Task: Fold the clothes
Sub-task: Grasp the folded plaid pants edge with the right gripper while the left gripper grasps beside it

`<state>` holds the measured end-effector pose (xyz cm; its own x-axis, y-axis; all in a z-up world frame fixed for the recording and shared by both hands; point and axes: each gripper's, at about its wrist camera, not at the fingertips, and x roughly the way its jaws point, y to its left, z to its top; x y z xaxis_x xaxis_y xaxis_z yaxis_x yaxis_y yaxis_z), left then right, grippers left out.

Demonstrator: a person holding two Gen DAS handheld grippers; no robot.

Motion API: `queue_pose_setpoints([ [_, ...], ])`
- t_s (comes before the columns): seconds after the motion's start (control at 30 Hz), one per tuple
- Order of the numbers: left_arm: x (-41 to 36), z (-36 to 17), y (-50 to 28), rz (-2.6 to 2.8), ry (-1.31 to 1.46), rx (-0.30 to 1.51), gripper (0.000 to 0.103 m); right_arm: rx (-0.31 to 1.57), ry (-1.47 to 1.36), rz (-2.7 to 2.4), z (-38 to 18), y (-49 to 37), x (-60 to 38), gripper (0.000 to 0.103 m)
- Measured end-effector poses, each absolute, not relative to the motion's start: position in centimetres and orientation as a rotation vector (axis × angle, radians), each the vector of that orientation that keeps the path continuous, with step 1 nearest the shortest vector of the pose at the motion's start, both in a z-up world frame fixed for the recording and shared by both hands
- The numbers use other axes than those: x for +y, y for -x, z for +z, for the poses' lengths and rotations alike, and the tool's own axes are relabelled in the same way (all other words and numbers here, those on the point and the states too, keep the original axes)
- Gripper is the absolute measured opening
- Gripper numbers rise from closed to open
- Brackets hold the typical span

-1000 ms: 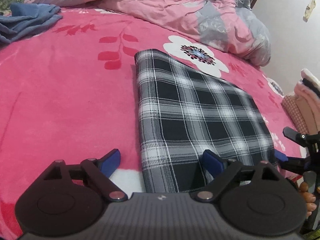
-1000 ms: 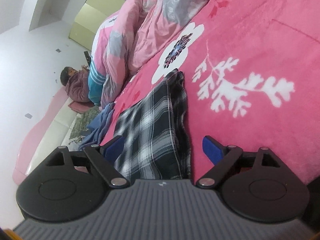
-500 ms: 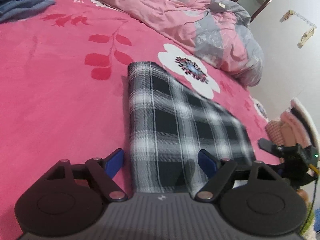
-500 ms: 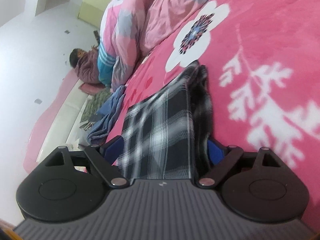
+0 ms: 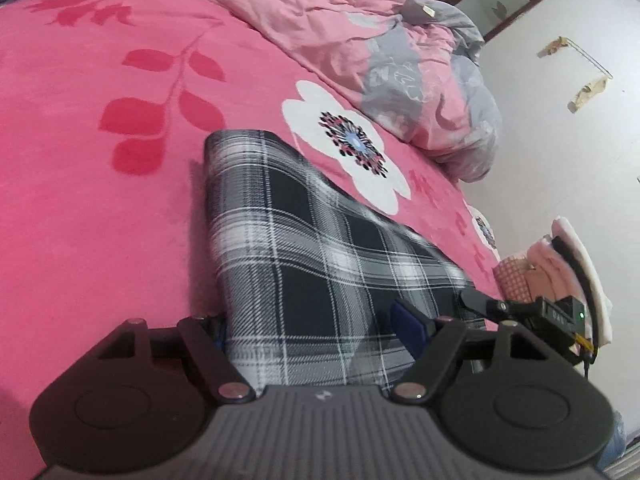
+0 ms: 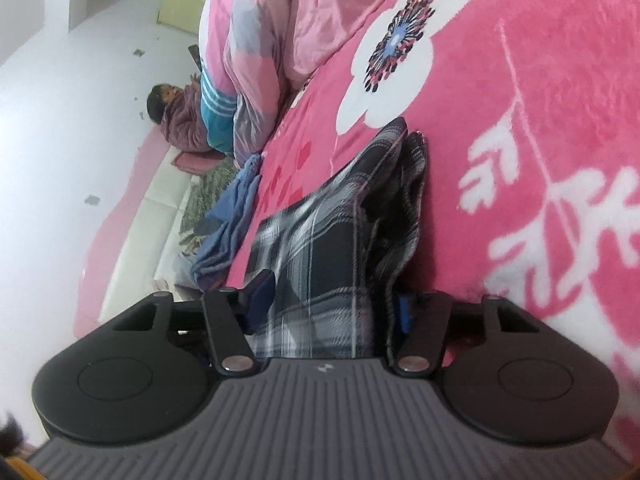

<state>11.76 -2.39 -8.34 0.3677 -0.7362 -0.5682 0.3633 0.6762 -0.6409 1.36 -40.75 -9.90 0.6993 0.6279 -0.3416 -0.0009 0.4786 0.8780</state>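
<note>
A folded black-and-white plaid garment lies on the pink flowered blanket. My left gripper straddles its near end. One pad is tucked at the fabric's left edge, the other blue pad rests on top, and the jaws stand wide. In the right wrist view the plaid garment shows its layered open side. My right gripper has those layers between its fingers, its jaws closing on them. The right gripper also shows at the garment's right corner in the left wrist view.
A rumpled pink and grey quilt is heaped at the far side of the bed. A stack of folded clothes sits past the right bed edge. A blue garment lies at the head end, near a seated person.
Both grippers moved forward onto the plaid garment, so its edge now sits between each pair of fingers. The right jaws have narrowed around the layers. The fabric has rippled.
</note>
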Motion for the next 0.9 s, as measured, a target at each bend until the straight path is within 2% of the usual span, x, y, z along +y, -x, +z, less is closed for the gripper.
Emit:
queue_pose_setpoints([
  [0.33, -1.4, -8.6, -11.5, -0.767, 0.44, 0.979, 0.069, 0.764, -0.922, 0.427, -9.2, -0.6, -40.1, 0.051],
  [0.67, -6.4, -6.4, -8.6, -0.632, 0.071, 0.921, 0.069, 0.776, -0.899, 0.458, -9.6, -2.6, -39.7, 0.047],
  [0.9, -6.5, -6.3, -8.1, -0.611, 0.046, 0.916, 0.066, 0.798, -0.86, 0.464, -9.2, -1.9, -39.5, 0.046],
])
